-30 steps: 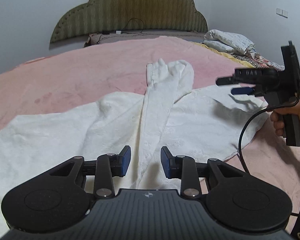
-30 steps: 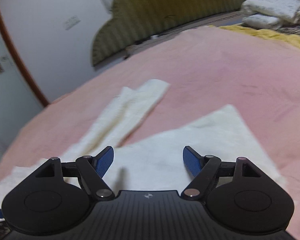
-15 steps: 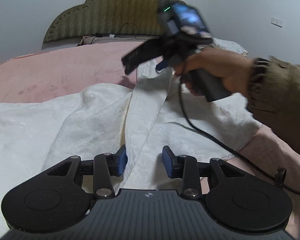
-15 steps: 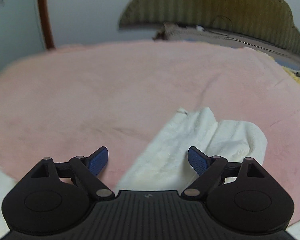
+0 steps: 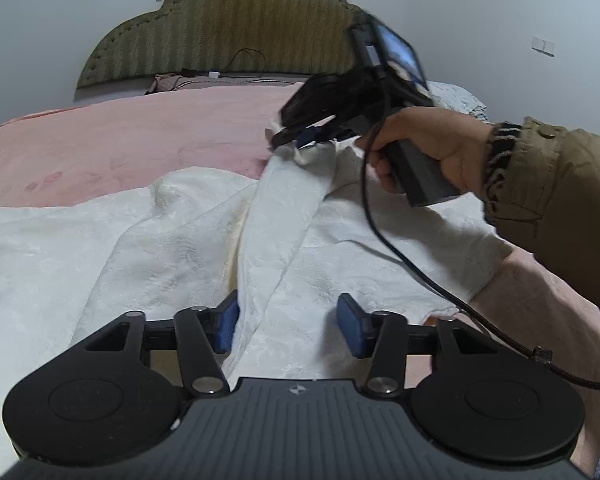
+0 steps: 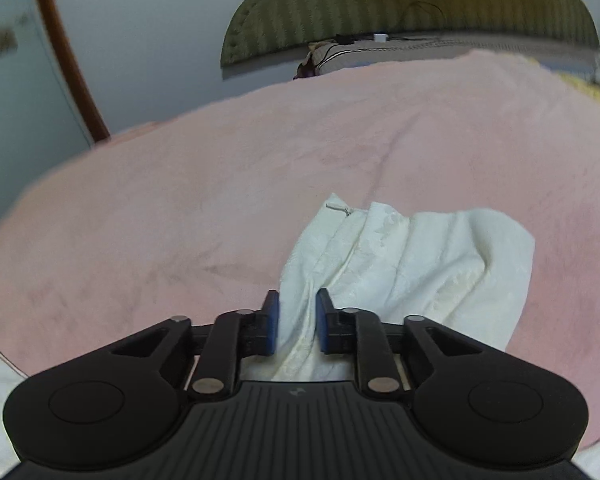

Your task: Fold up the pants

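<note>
White pants [image 5: 180,240] lie spread on a pink bed cover [image 5: 120,148], with one narrow folded strip [image 5: 284,208] running away up the middle. My left gripper [image 5: 287,326] is open low over the near part of that strip. My right gripper [image 5: 300,140] is at the strip's far end, held by a hand in an olive sleeve. In the right wrist view my right gripper [image 6: 297,326] is shut on the white cloth end [image 6: 400,264], whose free edge fans out beyond the blue pads.
A green padded headboard [image 5: 236,28] and a pillow [image 6: 380,56] stand at the far end of the bed. The right gripper's black cable [image 5: 420,276] trails across the pants to the right. Folded bedding [image 5: 460,100] lies at the far right.
My right gripper has come down onto the far end of the strip and closed on it. My left gripper has opened wider and stayed over the near part.
</note>
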Available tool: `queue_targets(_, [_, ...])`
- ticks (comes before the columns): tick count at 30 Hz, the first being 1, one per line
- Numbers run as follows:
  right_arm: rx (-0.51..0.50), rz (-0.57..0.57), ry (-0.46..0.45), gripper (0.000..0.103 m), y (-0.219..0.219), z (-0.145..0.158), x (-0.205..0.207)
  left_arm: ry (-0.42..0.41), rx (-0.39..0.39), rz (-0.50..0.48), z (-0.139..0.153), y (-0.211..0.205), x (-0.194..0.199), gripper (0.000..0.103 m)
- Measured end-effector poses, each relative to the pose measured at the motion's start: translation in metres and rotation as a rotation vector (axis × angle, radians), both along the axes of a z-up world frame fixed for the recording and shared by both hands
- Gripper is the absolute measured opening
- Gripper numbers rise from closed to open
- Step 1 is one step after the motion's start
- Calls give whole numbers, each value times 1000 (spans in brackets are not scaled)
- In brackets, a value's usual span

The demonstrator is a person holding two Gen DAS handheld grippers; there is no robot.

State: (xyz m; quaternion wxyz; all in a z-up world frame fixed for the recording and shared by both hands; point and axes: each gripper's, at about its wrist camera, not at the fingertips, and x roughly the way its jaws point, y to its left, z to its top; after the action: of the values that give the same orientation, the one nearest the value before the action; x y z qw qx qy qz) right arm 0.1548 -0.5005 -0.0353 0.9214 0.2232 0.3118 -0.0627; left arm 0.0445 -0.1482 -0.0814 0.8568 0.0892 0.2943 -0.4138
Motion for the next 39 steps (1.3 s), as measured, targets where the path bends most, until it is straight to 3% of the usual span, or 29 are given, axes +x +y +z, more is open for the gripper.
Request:
queue_targets(1, [42,-8,-33,13,-6,2,-10,-1,3,9,0,1,2,44])
queue_targets(6, [269,-97,-194,12,-43,10,-81,-19,48,67,5,-4,5,12])
queue_targets(9, [365,-160,-251,12,-60,6,-130,-48,102,85,8,-10,1,5])
queue_targets(11, [384,-189,-247,12,-69,0,-159,-77,133,77,10,-14,-4,4])
queue_targets(14, [374,-217,-163,13,-78,-15,-186,-139,185,76,8,-23,-11,5])
queue_targets(16, [421,-228,-147,14,-84,-27,-194,-157,197,83,6,-27,-11,15])
queue_targets(17, [449,-236,-154,15,-87,-31,-196,-160,198,88,6,-28,-11,15])
queue_targets(20, [503,-249,-177,27,-92,-39,-191,-167,208,96,6,-33,-11,16])
queue_targets(22, [537,-250,-205,54,-95,-43,-186,-177,218,95,6,-35,-11,17])
queue_targets(24, [555,-259,-239,64,-96,-43,-181,-194,230,91,4,-37,-14,19])
queue_targets(27, [551,-311,-276,64,-101,-46,-174,-217,248,89,3,-41,-17,19])
queue_targets(29, [589,-341,-301,60,-107,-52,-170,-244,268,80,2,-45,-21,19])
queue_targets(30, [602,-362,-300,48,-110,-55,-167,-261,280,74,2,-48,-22,19])
queue_targets(31, [611,-371,-295,27,-112,-57,-166,-280,292,67,1,-50,-23,19])
queue_targets(33, [626,-392,-293,12,-115,-62,-169,-321,318,51,-2,-54,-26,13])
queue_targets(36, [600,-385,-321,7,-112,-55,-180,-381,352,32,-6,-56,-34,4])
queue_targets(39, [578,-361,-368,7,-109,-39,-195,-411,355,14,-6,-54,-41,2])
